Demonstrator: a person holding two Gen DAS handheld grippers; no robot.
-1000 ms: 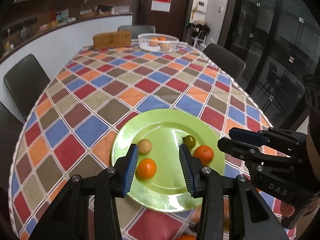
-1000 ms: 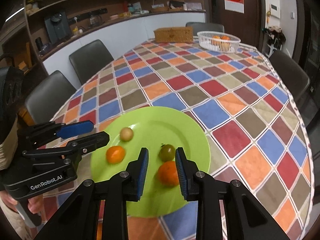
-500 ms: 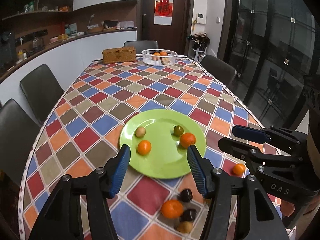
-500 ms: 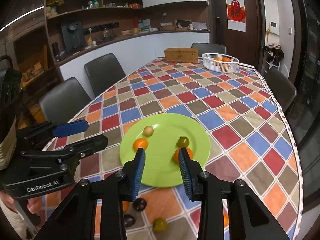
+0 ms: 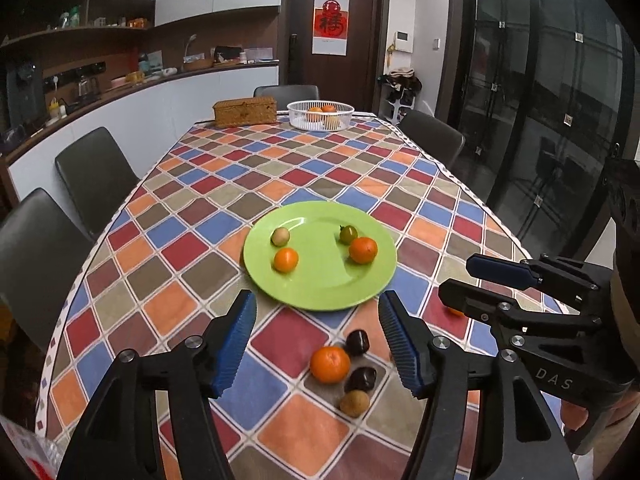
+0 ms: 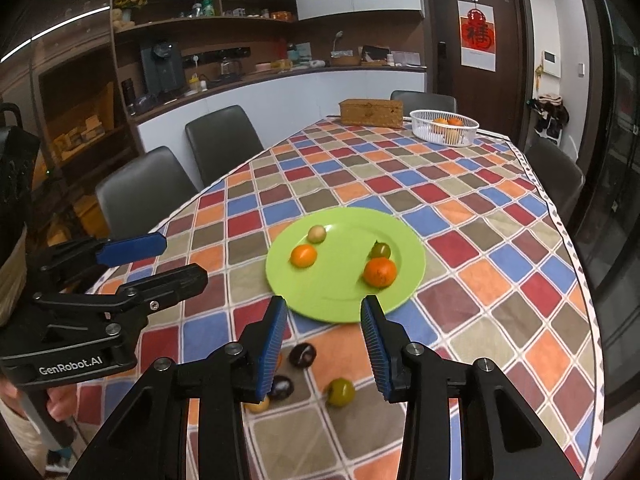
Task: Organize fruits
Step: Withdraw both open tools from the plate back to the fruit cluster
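Green and round, the plastic plate (image 5: 320, 280) sits on the tabletop (image 5: 248, 168) under its checked cloth, carrying two orange tangerines (image 5: 285, 260), a small green tomato (image 5: 348, 234) and a pale beige round fruit (image 5: 280, 236), all apart from one another except the tomato, which sits just beside the right-hand tangerine. Nearer the cameras, off the plate, lie a loose orange tangerine (image 5: 330, 364), two dark glossy fruits (image 5: 357, 342), a brownish round fruit (image 5: 354, 403) and, in the right wrist view, a green fruit (image 6: 341, 392). The left claw (image 5: 318, 344) hangs spread wide above this cluster, gripping nothing; the right claw (image 6: 325, 344) is likewise spread and empty. A white mesh basket (image 5: 321, 114) of fruit and a woven box (image 5: 245, 111) stand at the far end.
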